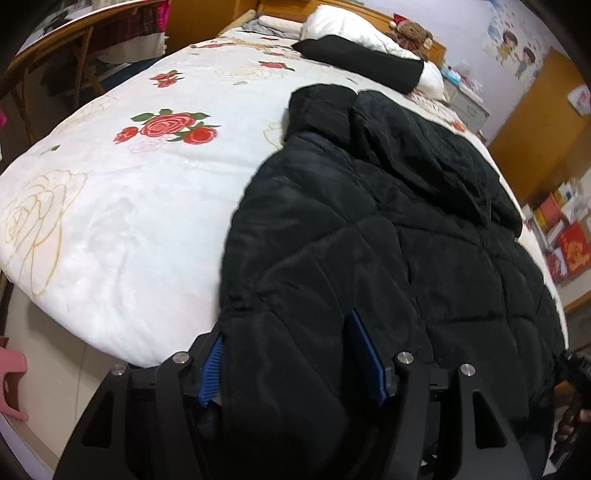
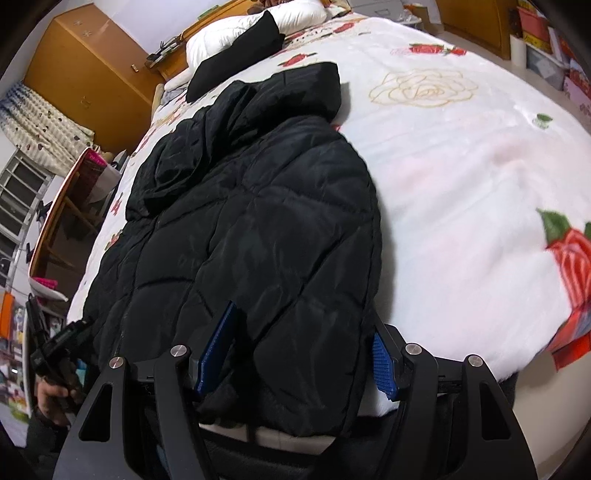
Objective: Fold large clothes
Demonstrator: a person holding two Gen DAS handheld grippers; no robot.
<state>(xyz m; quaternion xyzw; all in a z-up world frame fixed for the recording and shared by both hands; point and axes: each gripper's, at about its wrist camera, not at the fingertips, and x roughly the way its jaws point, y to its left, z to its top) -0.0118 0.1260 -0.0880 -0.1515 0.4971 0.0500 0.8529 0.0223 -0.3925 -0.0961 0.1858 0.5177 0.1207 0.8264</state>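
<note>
A large black quilted jacket lies lengthwise on the bed, hood towards the pillows; it also shows in the right wrist view. My left gripper is open, its blue pads either side of the jacket's hem at the near left corner. My right gripper is open too, straddling the hem at the near right corner. Cloth bulges between both pairs of fingers. The left gripper and the hand on it show in the right wrist view.
The bed has a white quilt with red roses. A white pillow and a black cushion lie at the head. A wooden table stands left, wardrobes and shelves of boxes around.
</note>
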